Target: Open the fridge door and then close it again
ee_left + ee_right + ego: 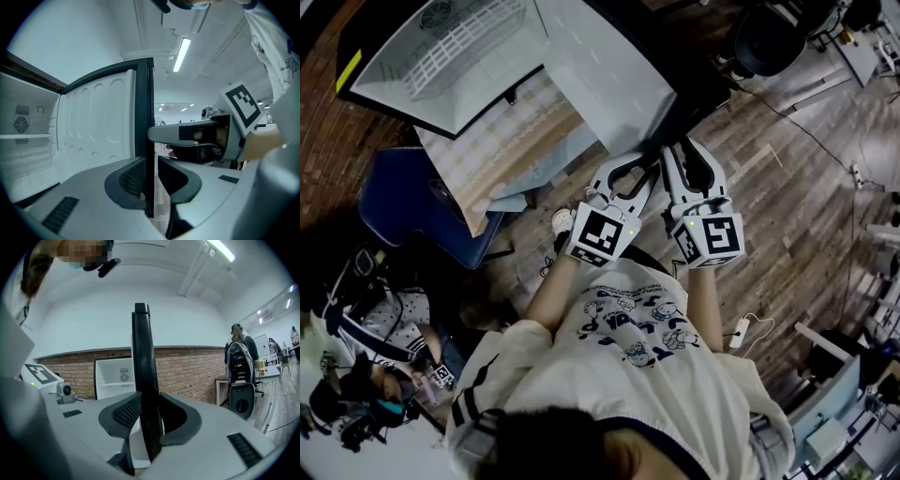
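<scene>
The fridge stands open, its white inside and shelf showing in the left gripper view. Its door is swung out toward me. In the head view both grippers meet at the door's free dark edge, the left gripper beside the right gripper. In the left gripper view the door runs upright between the pads, and my left gripper is shut on it. The right gripper is likewise shut on the black door edge, with the open fridge behind.
A blue chair stands left of the door, and a seated person is at the lower left. A brick wall runs behind the fridge. A person with a backpack stands by desks at the right. A cable lies on the wooden floor.
</scene>
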Tool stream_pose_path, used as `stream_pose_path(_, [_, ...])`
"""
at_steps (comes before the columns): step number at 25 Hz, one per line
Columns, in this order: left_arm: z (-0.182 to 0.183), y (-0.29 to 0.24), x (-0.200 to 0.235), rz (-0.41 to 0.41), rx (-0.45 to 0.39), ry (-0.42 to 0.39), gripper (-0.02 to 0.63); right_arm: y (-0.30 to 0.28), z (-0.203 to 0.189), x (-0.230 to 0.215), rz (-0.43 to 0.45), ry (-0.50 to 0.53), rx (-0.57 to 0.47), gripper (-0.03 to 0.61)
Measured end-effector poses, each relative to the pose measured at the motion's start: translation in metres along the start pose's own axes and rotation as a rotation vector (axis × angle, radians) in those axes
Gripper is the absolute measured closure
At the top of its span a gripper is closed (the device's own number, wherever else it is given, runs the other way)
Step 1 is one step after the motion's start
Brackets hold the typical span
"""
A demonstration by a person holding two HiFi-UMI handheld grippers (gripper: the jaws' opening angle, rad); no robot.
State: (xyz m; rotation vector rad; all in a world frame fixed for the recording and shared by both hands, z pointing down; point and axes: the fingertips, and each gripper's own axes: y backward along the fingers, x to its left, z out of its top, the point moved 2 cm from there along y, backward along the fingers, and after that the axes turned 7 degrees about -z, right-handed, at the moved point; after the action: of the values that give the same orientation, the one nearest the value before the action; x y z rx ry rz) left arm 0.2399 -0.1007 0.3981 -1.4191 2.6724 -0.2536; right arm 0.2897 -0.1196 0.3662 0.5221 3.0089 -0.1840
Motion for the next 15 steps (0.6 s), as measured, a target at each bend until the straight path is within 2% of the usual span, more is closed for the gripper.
stream_pose_path(15, [-0.003, -0.004, 0.013, 0.013, 0.014, 0.007, 0.526, -0.017, 0.009, -0.055, -0.092, 0.004, -0.023, 0.468])
